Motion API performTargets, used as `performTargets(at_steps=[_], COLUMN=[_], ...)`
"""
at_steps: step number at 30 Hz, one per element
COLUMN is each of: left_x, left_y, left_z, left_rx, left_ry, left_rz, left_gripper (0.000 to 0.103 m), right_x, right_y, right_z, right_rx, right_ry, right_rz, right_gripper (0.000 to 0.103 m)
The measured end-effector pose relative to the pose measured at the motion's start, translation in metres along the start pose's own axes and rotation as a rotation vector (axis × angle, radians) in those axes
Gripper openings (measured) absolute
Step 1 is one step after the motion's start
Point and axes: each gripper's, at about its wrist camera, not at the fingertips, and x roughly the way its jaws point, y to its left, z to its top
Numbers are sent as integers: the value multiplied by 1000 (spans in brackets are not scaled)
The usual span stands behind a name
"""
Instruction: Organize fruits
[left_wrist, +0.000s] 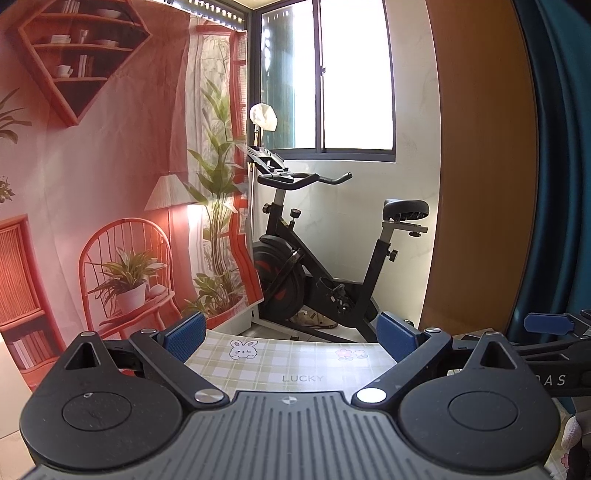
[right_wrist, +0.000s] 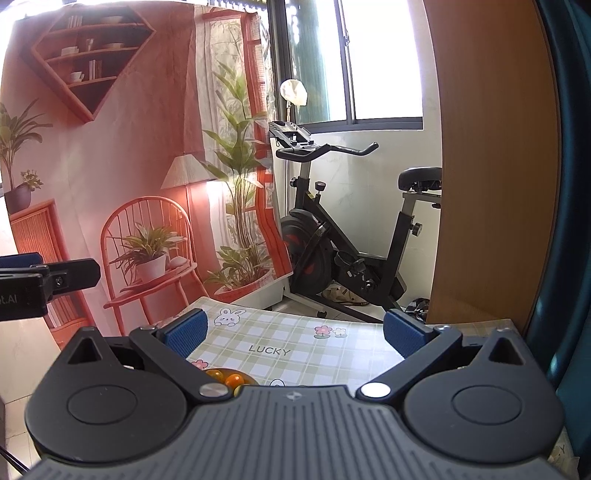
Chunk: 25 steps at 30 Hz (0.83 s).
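left gripper (left_wrist: 291, 338): your fingers are spread wide with nothing between them, held level above the table and aimed at the room more than at the work.
right gripper (right_wrist: 293, 334): same story, blue pads wide apart and empty, hovering over the checked tablecloth (right_wrist: 295, 350).
fruit (right_wrist: 231, 378): small orange round pieces, just peeking out under the right gripper's body at the near edge of the cloth. They seem to sit in a yellowish dish, mostly hidden. None shows in the left wrist view.
count: cannot tell, too much is covered.
handling guess: light, smooth-skinned and round, so they will likely roll or squirt out if you pinch off-centre. Probably soft enough to bruise.
where to grip: across the widest part, pads on opposite sides, gentle close.
next: tilt your right gripper down first, as the fruit is under you, not ahead.
background: exercise bike (right_wrist: 351, 236) and printed backdrop (right_wrist: 129, 166), ignore.
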Motion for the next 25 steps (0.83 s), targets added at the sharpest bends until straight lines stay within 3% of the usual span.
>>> performTargets(at_steps=[25], left_x=[7], left_y=[3], left_z=[-1], left_rx=[-17], left_ry=[29], left_rz=[1], left_gripper=[100], right_x=[10], right_y=[2], right_z=[0], right_rx=[0], right_ry=[30], right_rz=[-5], right_gripper=[103])
